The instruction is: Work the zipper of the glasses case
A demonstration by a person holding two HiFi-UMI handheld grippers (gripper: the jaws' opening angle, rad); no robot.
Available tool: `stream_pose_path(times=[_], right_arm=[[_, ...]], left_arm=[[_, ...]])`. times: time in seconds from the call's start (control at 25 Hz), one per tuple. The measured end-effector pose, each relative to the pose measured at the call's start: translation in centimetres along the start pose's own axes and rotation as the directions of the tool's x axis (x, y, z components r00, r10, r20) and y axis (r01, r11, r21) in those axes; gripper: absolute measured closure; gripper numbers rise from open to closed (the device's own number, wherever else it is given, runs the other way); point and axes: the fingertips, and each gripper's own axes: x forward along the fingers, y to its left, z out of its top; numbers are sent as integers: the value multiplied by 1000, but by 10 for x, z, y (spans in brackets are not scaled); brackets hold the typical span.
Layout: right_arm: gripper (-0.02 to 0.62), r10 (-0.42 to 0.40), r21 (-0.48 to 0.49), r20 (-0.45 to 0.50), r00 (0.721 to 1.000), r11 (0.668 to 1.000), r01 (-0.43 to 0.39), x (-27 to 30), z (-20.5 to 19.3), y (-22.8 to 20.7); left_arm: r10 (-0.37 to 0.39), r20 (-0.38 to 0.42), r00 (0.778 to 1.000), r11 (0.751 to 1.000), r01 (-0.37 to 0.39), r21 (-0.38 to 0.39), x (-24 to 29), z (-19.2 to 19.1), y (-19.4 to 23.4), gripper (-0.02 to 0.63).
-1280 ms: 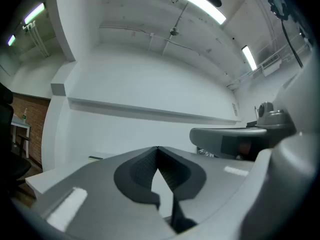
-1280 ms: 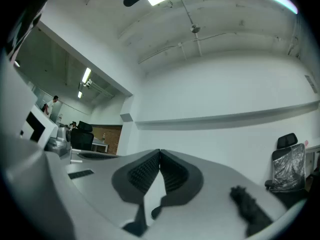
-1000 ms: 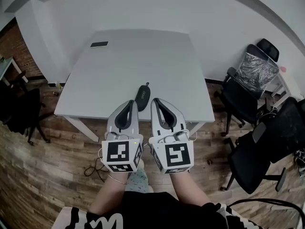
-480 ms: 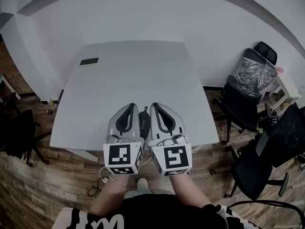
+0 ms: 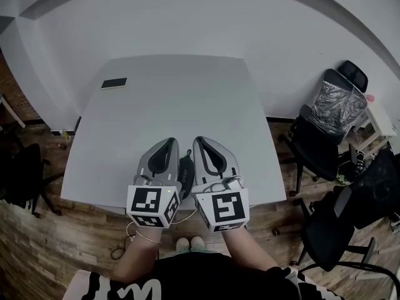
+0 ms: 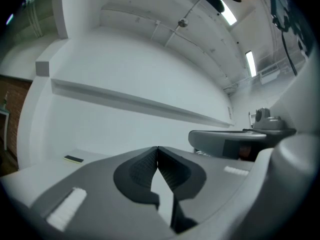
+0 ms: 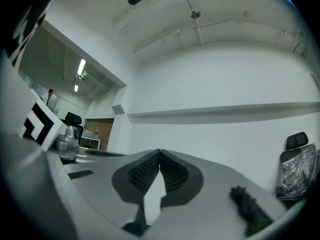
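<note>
Foreground: left tongs (image 5: 167, 141) and right tongs (image 5: 201, 140) side by side over the near edge of the white surface (image 5: 187, 99), each closed tip to tip, gripping nothing. Black glasses case (image 5: 185, 169) lying on the surface in the gap between the two tool bodies. Dark phone (image 5: 114, 83) near the far left corner; office chairs (image 5: 319, 136) beyond the right edge

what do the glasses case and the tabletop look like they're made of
The glasses case is dark and matte with no shine, so probably fabric or faux leather over a shell; it is too small here to tell which. The table has a smooth, even pale grey top with no grain, likely laminate or painted board.
</note>
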Motion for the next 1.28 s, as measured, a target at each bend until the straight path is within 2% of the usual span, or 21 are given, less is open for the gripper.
stream_pose_path(times=[0.04, 0.08, 0.16, 0.24, 0.32, 0.36, 0.56, 0.76, 0.92, 1.12, 1.2, 1.28], right_arm=[[588, 3, 2, 4, 1000, 1000, -3, 2, 0, -1], [588, 7, 4, 9, 1000, 1000, -7, 3, 1, -3], [588, 12, 6, 19, 1000, 1000, -12, 4, 4, -6], [588, 5, 8, 26, 1000, 1000, -5, 4, 5, -10], [588, -2, 14, 29, 1000, 1000, 2, 4, 4, -14], [588, -2, 12, 26, 1000, 1000, 1, 3, 3, -15], [588, -22, 31, 9, 1000, 999, 21, -3, -5, -26], [588, -19, 24, 13, 1000, 1000, 18, -4, -7, -34], [588, -6, 30, -6, 1000, 1000, 6, -2, -12, -32], [588, 12, 28, -16, 1000, 1000, -11, -1, -19, -32], [588, 16, 30, -23, 1000, 999, -16, 0, -21, -33], [588, 13, 47, -30, 999, 999, -12, 1, -24, -35]], left_arm=[[-24, -19, 1000, 999, 23, -29, 3, -5, 2, 589], [-44, -42, 998, 998, 42, -56, 6, -10, 3, 513], [-80, -110, 991, 994, 70, -89, 9, -24, 7, 431], [-142, -232, 962, 987, 118, -113, 12, -48, 9, 374], [-227, -373, 900, 971, 178, -162, 13, -78, 9, 330], [-259, -424, 868, 962, 194, -191, 12, -91, 10, 329], [-294, -610, 736, 954, 191, -230, 10, -155, 17, 310], [-310, -717, 624, 950, 187, -249, 6, -206, 14, 310], [-316, -766, 560, 949, 180, -260, 1, -234, 13, 308], [-349, -795, 496, 937, 209, -281, 5, -251, -7, 293], [-340, -811, 476, 937, 240, -252, 9, -255, -19, 282], [-308, -827, 470, 941, 277, -193, 13, -258, -26, 276]])
